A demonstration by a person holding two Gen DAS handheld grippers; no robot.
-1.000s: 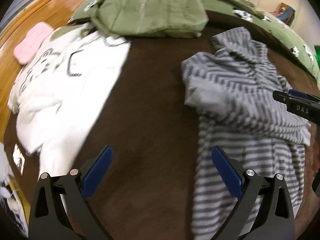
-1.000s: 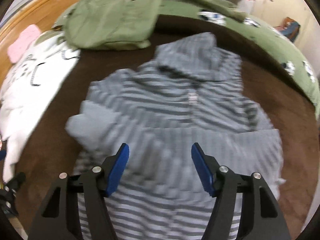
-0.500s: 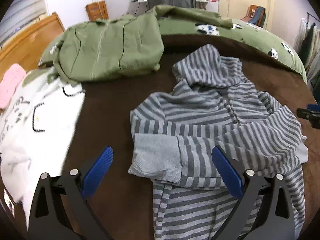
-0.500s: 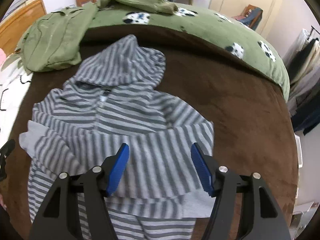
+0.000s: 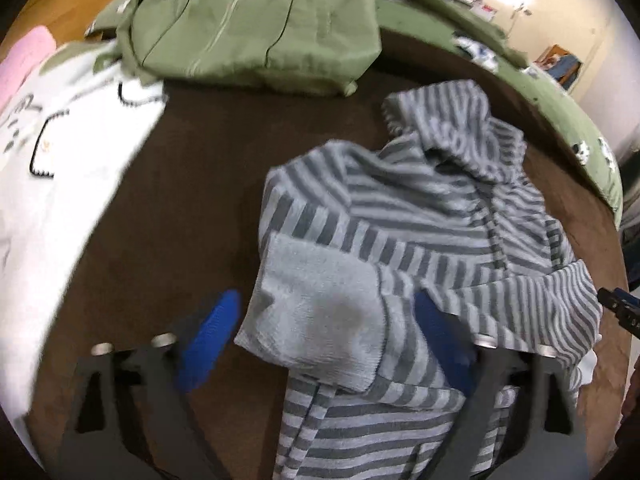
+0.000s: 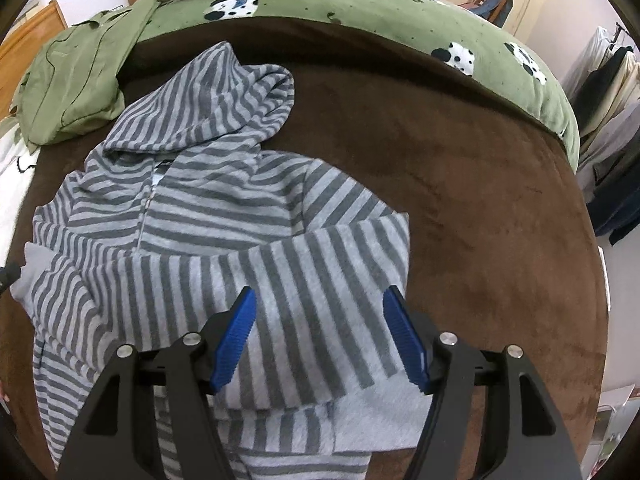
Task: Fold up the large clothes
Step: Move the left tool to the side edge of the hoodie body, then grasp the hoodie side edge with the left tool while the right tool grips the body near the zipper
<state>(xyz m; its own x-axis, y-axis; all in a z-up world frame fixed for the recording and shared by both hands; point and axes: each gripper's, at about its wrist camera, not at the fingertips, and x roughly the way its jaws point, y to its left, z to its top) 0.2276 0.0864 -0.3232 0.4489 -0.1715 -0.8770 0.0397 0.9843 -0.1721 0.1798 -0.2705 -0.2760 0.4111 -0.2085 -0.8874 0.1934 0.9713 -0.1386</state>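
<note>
The left gripper [image 5: 326,336] has just been closing its jaws, yet they stand apart, and its blue pads [image 5: 208,340] flank the plain grey cuff [image 5: 316,312] of a sleeve folded across the chest; the pads do not press on it, so nothing is held. The right gripper [image 6: 320,340] hangs with jaws apart above the other folded sleeve [image 6: 304,292], empty too.

Between them lies the grey striped hoodie [image 6: 208,200], front up on the brown blanket [image 6: 480,208] of the bed, hood [image 6: 224,96] pointing away, both sleeves crossed over the body. Its lower half runs out of view beneath the grippers. Beyond it sit a folded green jacket [image 5: 256,28], a white garment [image 5: 60,168] at the left edge, and a green patterned quilt [image 6: 420,20] along the far side.

The sleeves look done, so the step in hand seems to be taking hold for the next fold, probably bringing one end of the hoodie over the other. To do it well, each gripper should come down on the outer edge of the body rather than on a loose sleeve alone, pinching all layers so the crossed sleeves stay put. Both sides should lift together and level, then lay the cloth down square. The fleece is thick and soft, so a shallow bite may slip.
</note>
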